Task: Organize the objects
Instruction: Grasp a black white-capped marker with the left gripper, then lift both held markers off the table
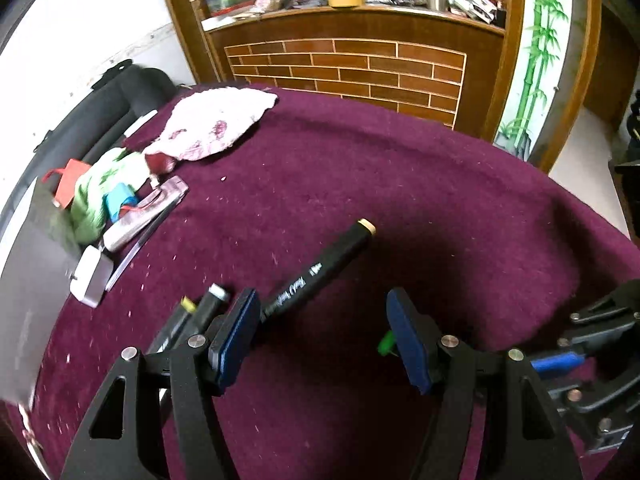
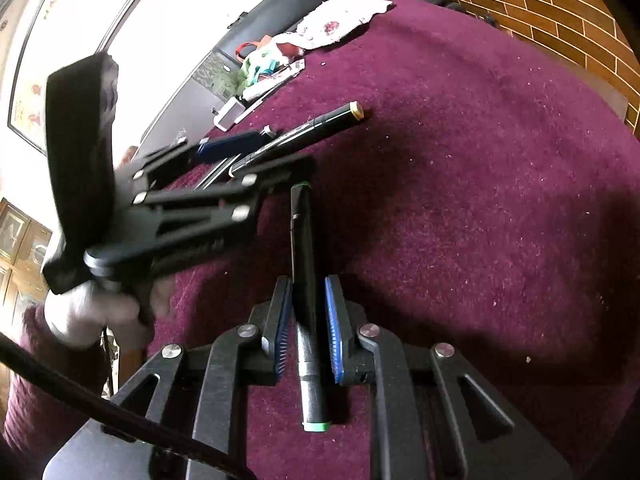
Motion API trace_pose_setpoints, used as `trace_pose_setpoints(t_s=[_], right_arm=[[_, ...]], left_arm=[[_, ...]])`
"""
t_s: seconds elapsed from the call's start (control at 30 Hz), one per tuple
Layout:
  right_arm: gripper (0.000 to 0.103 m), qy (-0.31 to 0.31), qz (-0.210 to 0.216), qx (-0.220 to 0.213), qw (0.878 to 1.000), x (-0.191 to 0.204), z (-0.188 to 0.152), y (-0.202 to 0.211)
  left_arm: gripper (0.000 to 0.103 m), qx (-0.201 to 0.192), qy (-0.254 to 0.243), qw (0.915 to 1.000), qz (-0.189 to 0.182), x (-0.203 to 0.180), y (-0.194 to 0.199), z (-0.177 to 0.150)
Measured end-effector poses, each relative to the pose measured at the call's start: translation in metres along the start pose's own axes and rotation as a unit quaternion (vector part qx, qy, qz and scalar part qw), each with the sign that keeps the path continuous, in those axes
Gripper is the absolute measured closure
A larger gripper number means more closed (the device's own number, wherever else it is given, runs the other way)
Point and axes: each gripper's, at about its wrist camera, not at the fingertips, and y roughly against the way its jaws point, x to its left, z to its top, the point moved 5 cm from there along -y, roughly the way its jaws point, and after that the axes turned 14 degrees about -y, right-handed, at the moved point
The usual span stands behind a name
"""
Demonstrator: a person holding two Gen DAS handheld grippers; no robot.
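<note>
Right tool [image 2: 306, 328] is clamping the green-capped marker [image 2: 303, 240] above the maroon counter [image 2: 480, 220], left tool [image 1: 326, 336] is hanging wide open, holding nothing, beside the tan-capped marker [image 1: 320, 268]; lay them parallel, releasing low.
</note>
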Motion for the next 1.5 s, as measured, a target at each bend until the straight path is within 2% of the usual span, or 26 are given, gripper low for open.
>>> trace_pose_setpoints(t_s=[0.13, 0.23, 0.37, 0.43, 0.6, 0.73, 0.9, 0.93, 1.0, 1.03, 1.07, 1.23, 1.33, 1.5], right_arm=[[0.09, -0.003, 0.003, 0.001, 1.0, -0.002, 0.0, 0.0], [0.09, -0.003, 0.005, 0.001, 1.0, -0.002, 0.0, -0.001], [0.088, -0.008, 0.013, 0.002, 1.0, -0.002, 0.001, -0.001], [0.087, -0.009, 0.015, 0.002, 1.0, -0.003, 0.0, -0.001], [0.087, -0.01, 0.015, 0.002, 1.0, -0.002, -0.001, -0.001], [0.086, -0.01, 0.016, 0.003, 1.0, -0.002, -0.001, -0.001], [0.085, -0.011, 0.019, 0.003, 1.0, -0.002, -0.001, -0.001], [0.085, -0.011, 0.02, 0.003, 1.0, -0.002, 0.0, -0.001], [0.084, -0.01, 0.021, 0.003, 1.0, -0.001, -0.001, -0.001], [0.084, -0.01, 0.022, 0.003, 1.0, -0.001, -0.001, -0.001], [0.084, -0.011, 0.023, 0.003, 1.0, -0.002, -0.001, -0.001], [0.082, -0.011, 0.025, 0.004, 1.0, 0.0, -0.001, -0.001], [0.078, -0.007, 0.028, 0.004, 1.0, 0.001, -0.003, 0.0], [0.066, 0.012, 0.028, 0.002, 1.0, 0.008, -0.005, -0.001]], left_arm=[[0.042, 0.016, -0.01, 0.9998, -0.008, 0.003, -0.014, -0.002], [0.042, 0.029, 0.047, 0.9974, -0.045, 0.011, -0.015, -0.011], [0.059, 0.044, 0.037, 0.9965, -0.06, 0.002, -0.002, -0.023], [0.061, 0.054, 0.027, 0.9962, -0.063, -0.004, 0.004, -0.029], [0.061, 0.058, 0.043, 0.996, -0.053, -0.003, 0.008, -0.035], [0.06, 0.045, 0.075, 0.9952, -0.043, 0.007, -0.004, -0.021], [0.057, 0.036, 0.098, 0.9945, -0.008, 0.012, -0.016, -0.005], [0.06, 0.039, 0.1, 0.9942, -0.007, 0.011, -0.016, -0.004], [0.081, 0.04, 0.087, 0.9953, -0.008, 0.007, -0.013, -0.005], [0.086, 0.044, 0.082, 0.9957, -0.004, 0.005, -0.011, -0.007], [0.089, 0.051, 0.081, 0.9954, 0.0, 0.005, -0.008, -0.012], [0.09, 0.076, 0.113, 0.9907, 0.004, 0.008, 0.018, -0.055], [0.09, 0.089, 0.125, 0.9882, -0.004, -0.009, 0.038, -0.084], [0.088, 0.099, 0.102, 0.9885, 0.052, -0.044, 0.066, -0.112]])
